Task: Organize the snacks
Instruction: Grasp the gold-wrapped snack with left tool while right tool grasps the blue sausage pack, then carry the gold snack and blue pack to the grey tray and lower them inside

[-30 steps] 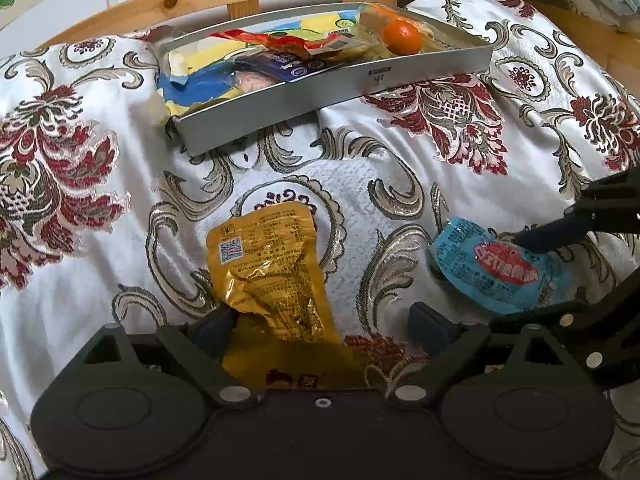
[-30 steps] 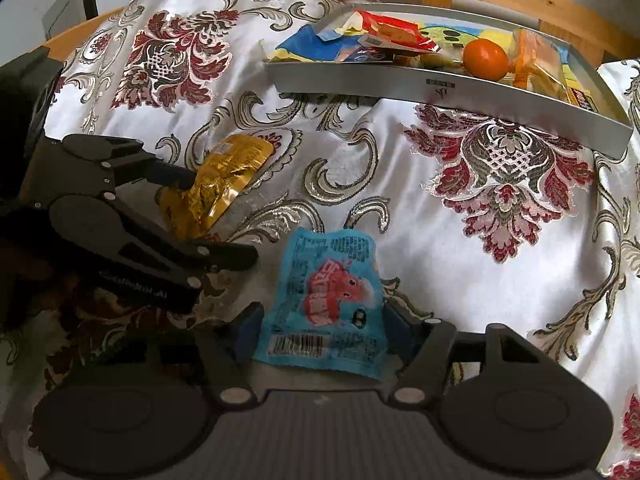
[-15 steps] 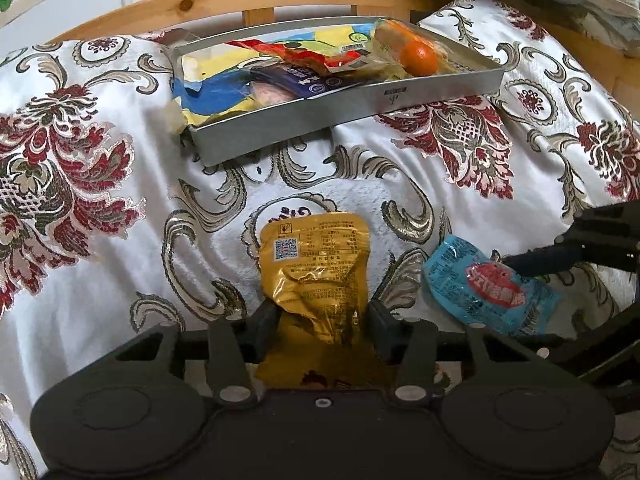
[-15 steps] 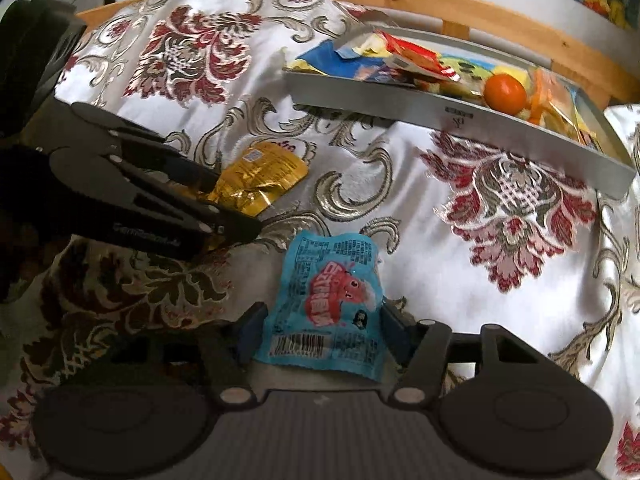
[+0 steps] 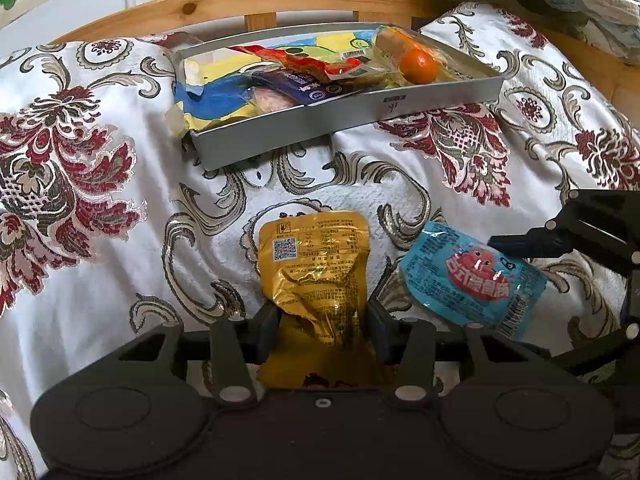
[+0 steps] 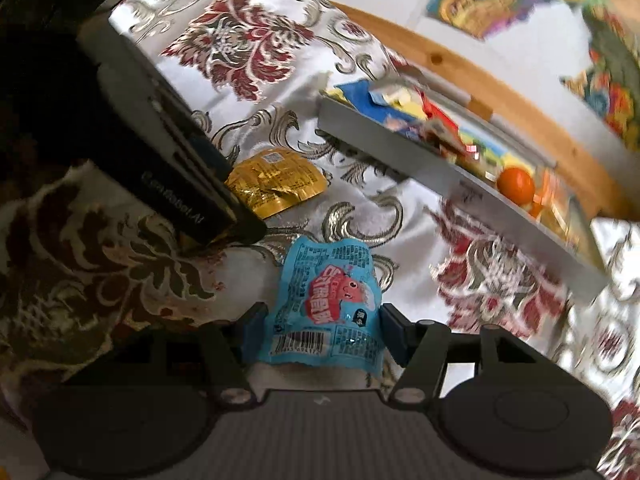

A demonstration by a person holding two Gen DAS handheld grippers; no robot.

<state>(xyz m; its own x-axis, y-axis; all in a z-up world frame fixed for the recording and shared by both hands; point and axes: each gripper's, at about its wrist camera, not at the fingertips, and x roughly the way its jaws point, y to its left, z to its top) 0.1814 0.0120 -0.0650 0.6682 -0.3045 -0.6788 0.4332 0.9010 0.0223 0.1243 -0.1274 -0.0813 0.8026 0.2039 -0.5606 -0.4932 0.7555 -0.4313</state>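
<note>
While the patterned bedspread [image 5: 120,280] fills most of both views, the left hand-held gripper [image 5: 322,330] has its two fingers closed against the sides of a gold snack pouch [image 5: 316,268], which lies flat on the cover near the middle of the bed. Just beside it, toward the bed's right side, the right hand-held gripper [image 6: 320,330] has its fingers pressed to either side of a blue snack packet [image 6: 328,300] printed with a red cartoon figure. The right wrist view is blurred, so whether that packet is lifted clear of the cover or only tilted up cannot be told.

Near the far edge of the bed, against the wooden bed rail [image 5: 280,0], sits a shallow grey tray [image 5: 320,128]. It holds a jumble of wrappers in blue, yellow and red, and a small orange fruit [image 5: 418,65] toward its right end. The two packets are well apart from the tray.
</note>
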